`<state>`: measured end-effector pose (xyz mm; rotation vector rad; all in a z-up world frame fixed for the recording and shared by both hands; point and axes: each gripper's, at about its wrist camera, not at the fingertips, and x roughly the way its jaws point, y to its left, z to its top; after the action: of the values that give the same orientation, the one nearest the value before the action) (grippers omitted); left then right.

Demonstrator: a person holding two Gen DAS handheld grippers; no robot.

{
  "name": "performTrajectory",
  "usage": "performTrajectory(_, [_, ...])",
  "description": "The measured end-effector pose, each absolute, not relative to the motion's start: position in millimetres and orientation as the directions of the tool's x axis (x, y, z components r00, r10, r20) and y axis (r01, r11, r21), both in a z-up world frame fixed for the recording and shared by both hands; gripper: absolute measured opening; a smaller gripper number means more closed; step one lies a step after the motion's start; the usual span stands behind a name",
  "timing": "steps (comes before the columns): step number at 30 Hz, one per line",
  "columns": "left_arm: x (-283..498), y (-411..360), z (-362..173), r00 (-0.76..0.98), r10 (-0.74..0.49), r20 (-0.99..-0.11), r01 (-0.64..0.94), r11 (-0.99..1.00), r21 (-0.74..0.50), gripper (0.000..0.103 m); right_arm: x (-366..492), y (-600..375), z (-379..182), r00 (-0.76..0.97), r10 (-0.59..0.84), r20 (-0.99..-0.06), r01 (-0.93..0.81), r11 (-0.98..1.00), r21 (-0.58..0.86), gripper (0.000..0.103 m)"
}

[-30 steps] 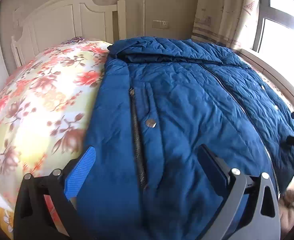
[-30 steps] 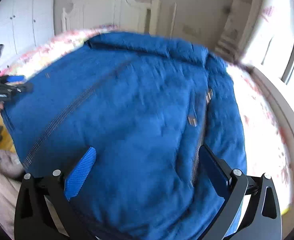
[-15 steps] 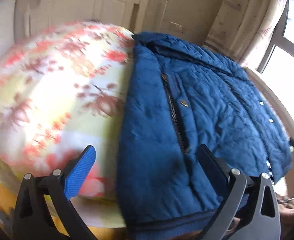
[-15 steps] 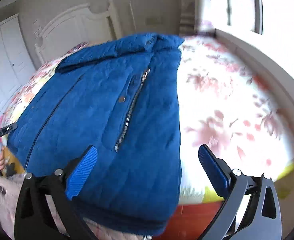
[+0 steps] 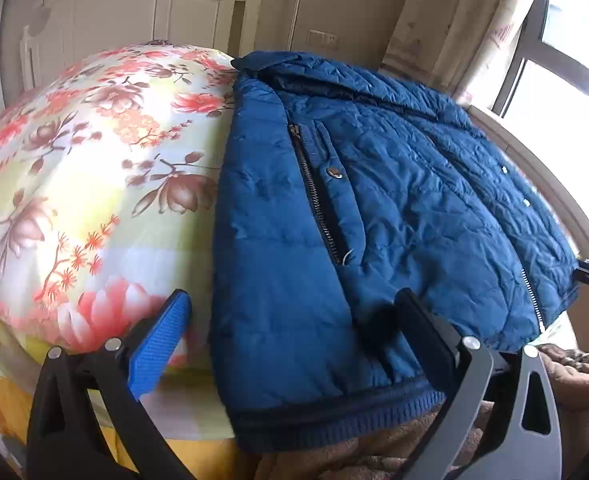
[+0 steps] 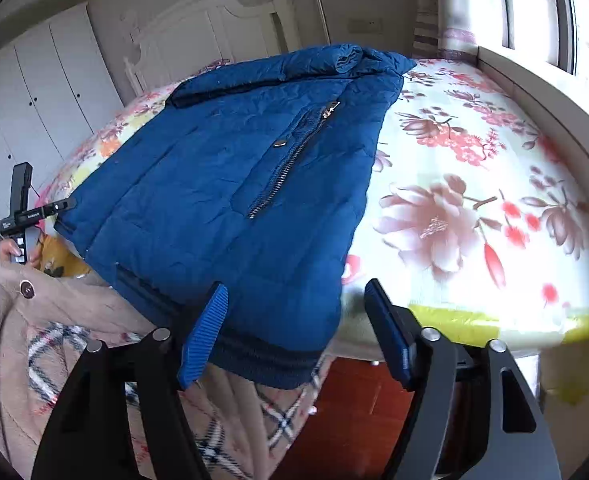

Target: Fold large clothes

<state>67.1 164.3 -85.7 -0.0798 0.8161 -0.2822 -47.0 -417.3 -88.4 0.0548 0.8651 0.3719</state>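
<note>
A large blue quilted jacket (image 5: 374, 208) lies flat, front up, on the floral bedspread (image 5: 86, 168), with its ribbed hem hanging over the near bed edge. My left gripper (image 5: 290, 320) is open at the jacket's left hem corner, which sits between its fingers without being pressed. In the right wrist view the same jacket (image 6: 222, 184) shows its right hem corner between the fingers of my right gripper (image 6: 294, 320). Those jaws are closing, and the right pad (image 6: 386, 336) still stands clear of the cloth. The left gripper (image 6: 26, 212) also shows far left, held by a hand.
A white headboard (image 5: 146, 12) and wall close the far side of the bed. A window ledge (image 6: 542, 92) runs along the right. The person's beige fleece coat (image 6: 34, 320) with plaid lining is close below the hem. Reddish floor (image 6: 354, 412) lies under the bed edge.
The left gripper has shifted left to the jacket's left hem corner and the right gripper right to the right hem corner. The right jaws have narrowed; the jacket has not moved.
</note>
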Motion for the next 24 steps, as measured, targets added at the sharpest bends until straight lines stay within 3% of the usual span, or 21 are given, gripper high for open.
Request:
performTrajectory(2, [67, 161, -86, 0.647, -0.275, -0.711, 0.222, 0.960, -0.169, 0.100, -47, -403, -89, 0.583, 0.372, -0.723, -0.345, 0.918, 0.194, 0.070])
performTrajectory(3, [66, 155, -85, 0.637, -0.304, -0.708, 0.251, 0.951, -0.182, 0.095, -45, -393, -90, 0.592, 0.368, -0.717, -0.358, 0.917, 0.175, 0.069])
performTrajectory(5, [66, 144, -82, 0.622, -0.339, -0.706, 0.289, 0.937, -0.195, 0.087, -41, -381, -90, 0.627, 0.357, -0.692, -0.369, 0.919, 0.140, 0.057])
performTrajectory(8, [70, 137, -80, 0.649, -0.296, -0.701, 0.265, 0.951, -0.157, 0.054, -35, -374, -86, 0.690, 0.354, -0.631, -0.356, 0.925, 0.131, 0.036])
performTrajectory(9, [72, 141, -79, 0.650, -0.318, -0.691, 0.262, 0.946, -0.189, 0.038, -35, -373, -83, 0.702, 0.354, -0.618, -0.354, 0.926, 0.129, 0.032])
performTrajectory(10, [73, 147, -78, 0.646, -0.350, -0.679, 0.258, 0.936, -0.238, 0.030, -35, -376, -81, 0.714, 0.370, -0.594, -0.355, 0.923, 0.149, 0.031])
performTrajectory(13, [73, 164, -71, 0.641, -0.454, -0.619, 0.266, 0.888, -0.376, 0.023, -40, -386, -77, 0.726, 0.438, -0.530, -0.389, 0.897, 0.208, 0.027])
performTrajectory(17, [66, 180, -48, 0.651, -0.574, -0.497, 0.301, 0.796, -0.525, 0.020, -54, -406, -50, 0.757, 0.537, -0.371, -0.439, 0.840, 0.320, 0.025])
performTrajectory(24, [21, 223, 33, 0.674, -0.728, -0.122, 0.503, 0.573, -0.647, 0.011, -103, -412, 42, 0.740, 0.667, -0.083, -0.627, 0.729, 0.276, 0.024])
